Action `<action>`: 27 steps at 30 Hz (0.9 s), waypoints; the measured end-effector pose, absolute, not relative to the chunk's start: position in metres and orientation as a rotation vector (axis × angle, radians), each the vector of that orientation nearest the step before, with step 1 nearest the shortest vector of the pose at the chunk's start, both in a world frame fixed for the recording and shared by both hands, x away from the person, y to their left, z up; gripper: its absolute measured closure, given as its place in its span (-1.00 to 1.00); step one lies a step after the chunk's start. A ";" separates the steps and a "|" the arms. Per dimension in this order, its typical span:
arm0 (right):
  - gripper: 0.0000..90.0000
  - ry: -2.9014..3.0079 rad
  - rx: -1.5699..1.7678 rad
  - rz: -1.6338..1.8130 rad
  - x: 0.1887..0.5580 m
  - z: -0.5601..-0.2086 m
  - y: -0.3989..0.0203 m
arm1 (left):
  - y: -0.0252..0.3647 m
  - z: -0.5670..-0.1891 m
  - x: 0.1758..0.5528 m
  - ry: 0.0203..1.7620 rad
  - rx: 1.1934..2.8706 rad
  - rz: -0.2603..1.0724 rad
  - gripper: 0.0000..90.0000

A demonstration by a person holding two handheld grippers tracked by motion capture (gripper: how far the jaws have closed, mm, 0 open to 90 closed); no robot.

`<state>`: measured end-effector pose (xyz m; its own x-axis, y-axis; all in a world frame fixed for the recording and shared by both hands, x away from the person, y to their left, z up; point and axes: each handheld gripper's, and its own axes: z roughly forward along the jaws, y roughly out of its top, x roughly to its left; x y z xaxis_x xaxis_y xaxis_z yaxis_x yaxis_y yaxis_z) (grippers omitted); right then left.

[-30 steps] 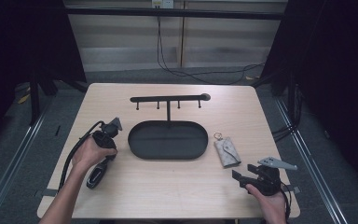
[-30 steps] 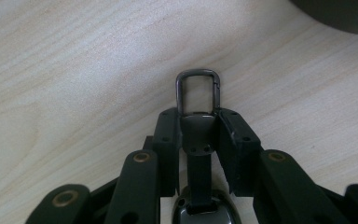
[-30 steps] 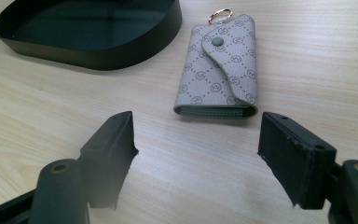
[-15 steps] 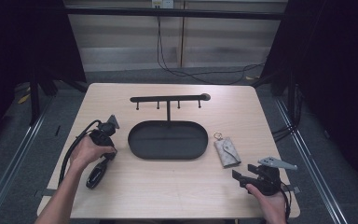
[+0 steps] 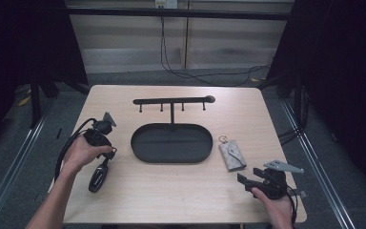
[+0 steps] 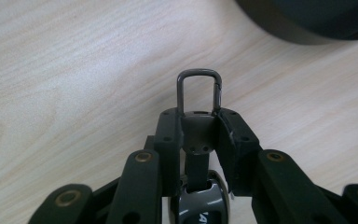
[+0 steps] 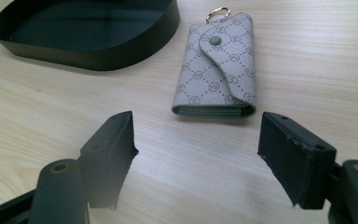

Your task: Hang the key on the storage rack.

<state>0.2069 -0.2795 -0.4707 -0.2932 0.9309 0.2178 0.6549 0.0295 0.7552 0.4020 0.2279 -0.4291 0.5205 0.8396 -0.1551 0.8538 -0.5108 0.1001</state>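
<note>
The left hand (image 5: 82, 153) lies on the bench (image 5: 181, 200) near its left edge, forearm coming in from the front-left corner, wrapped round the left claw (image 6: 198, 123). That claw is clenched on the black strap of a car key (image 5: 98, 176). In the left gripper view a metal clip (image 6: 199, 88) sticks out past the jaws, and the key's glossy body is cut off at the bottom, its lettering unreadable. In the high view the key lies on the wood just in front of the hand.

The right hand (image 5: 279, 207) sits at the front-right corner, holding the right claw (image 7: 198, 149) low over the bench with its jaws spread wide and nothing between them. It faces the grey patterned key pouch (image 7: 219, 65), which lies flat, flap snapped shut, a gold ring (image 7: 217, 15) at its far end, just right of the black oval tray (image 5: 171, 143) at the bench's centre. A black hook rack (image 5: 173, 101) rises behind the tray toward the back edge.

Bare wood runs along the front edge between the two hands.
</note>
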 end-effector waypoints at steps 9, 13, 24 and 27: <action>-0.40 1.977 1.620 1.135 0.209 -0.471 -0.279 | 0.234 -0.418 0.398 1.436 2.599 -0.111 0.58; -0.40 1.977 1.622 1.137 0.210 -0.471 -0.279 | 0.234 -0.409 0.398 1.412 2.607 -0.106 0.58; -0.40 1.974 1.621 1.141 0.209 -0.471 -0.279 | 0.244 -0.387 0.393 1.413 2.567 -0.079 0.58; -0.40 1.970 1.619 1.138 0.208 -0.471 -0.280 | 0.248 -0.381 0.391 1.417 2.552 -0.072 0.58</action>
